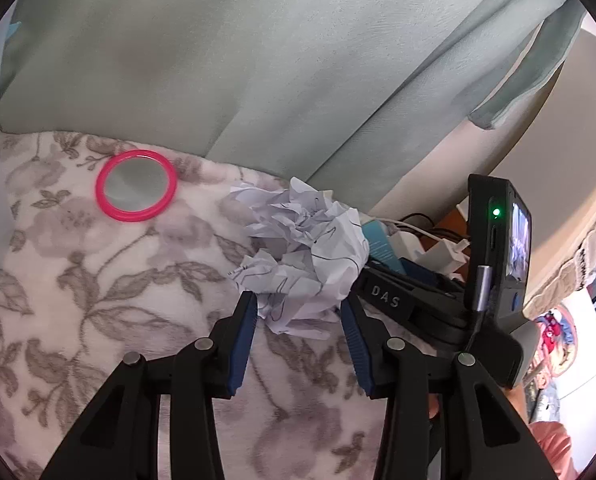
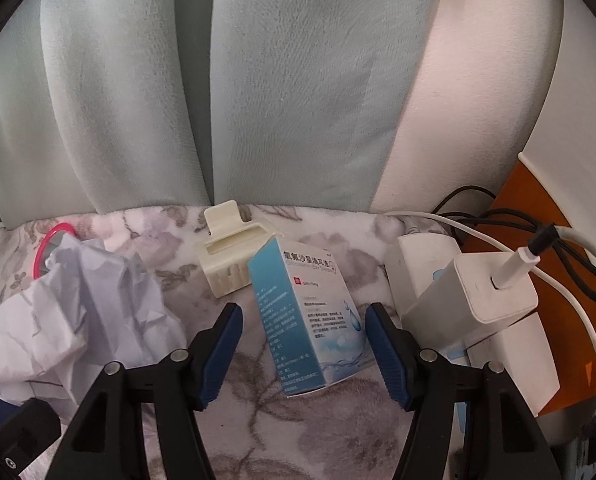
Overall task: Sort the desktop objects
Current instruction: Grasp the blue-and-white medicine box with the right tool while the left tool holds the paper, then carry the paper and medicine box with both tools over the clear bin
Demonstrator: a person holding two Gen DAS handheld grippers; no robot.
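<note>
Paper crumpled into a loose white ball (image 1: pixel 304 256), with thin pen lines on it, lies on the floral cloth (image 1: pixel 97 300) that covers the surface. The left claw (image 1: pixel 298 312) stands open around its near edge; the blue pads seem just beside the paper, but I cannot tell if they touch it. A blue and white medicine box (image 2: pixel 310 320) with printed characters lies flat on the cloth, between the wide-open fingers of the right claw (image 2: pixel 302 314), and neither pad touches it. Beyond the box sits a cream plastic holder (image 2: pixel 233 258) with a slot. A round mirror (image 1: pixel 135 185) with a pink rim lies further back on the left.

In the right wrist view the mirror is mostly hidden behind the paper. The small text on the box is too fine to read. The white charger (image 2: pixel 474 300) and its cable (image 2: pixel 518 264) partly cover a white block under them, at the right edge of the cloth, over an orange board (image 2: pixel 538 208).

Pale green curtains (image 1: pixel 257 60) hang behind the surface, next to a light wall (image 2: pixel 458 100).
</note>
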